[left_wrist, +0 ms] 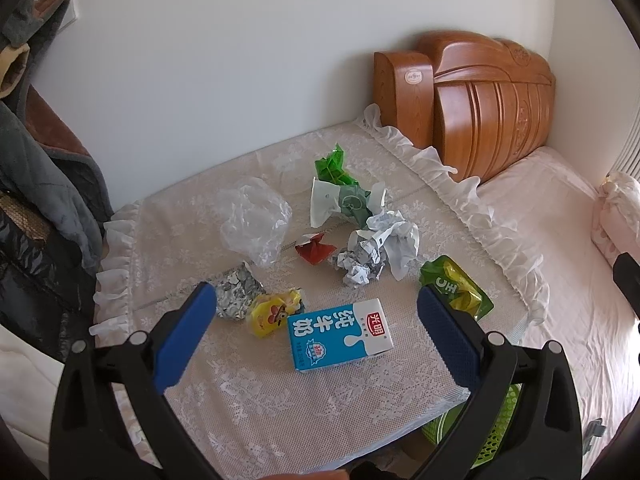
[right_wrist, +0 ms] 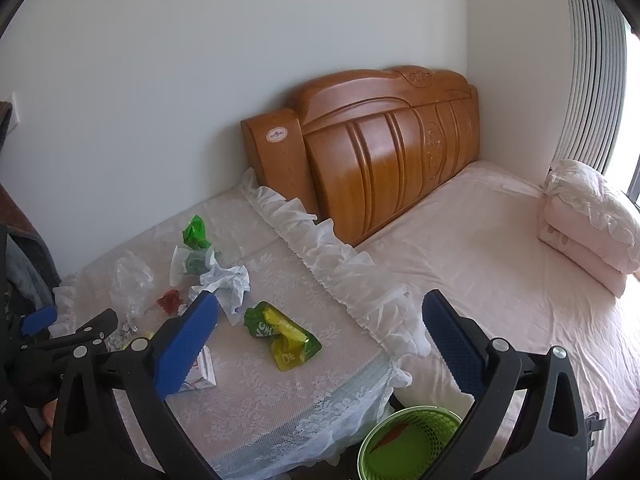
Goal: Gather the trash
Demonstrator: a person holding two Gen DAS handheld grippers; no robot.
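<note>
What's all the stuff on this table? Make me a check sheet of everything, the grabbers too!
Surface: lace tablecloth on a table beside the bed.
Job's things: milk carton, green pouch, yellow wrapper, foil scrap, red wrapper, crumpled paper, clear plastic bag, green-and-white wrapper; green bin below the table edge.
Clutter: nothing seen.
Grippers: left gripper open, empty, over the carton; right gripper open, empty.
Cables: nothing seen.
Surroundings: wooden headboard, folded quilt, hanging clothes.
</note>
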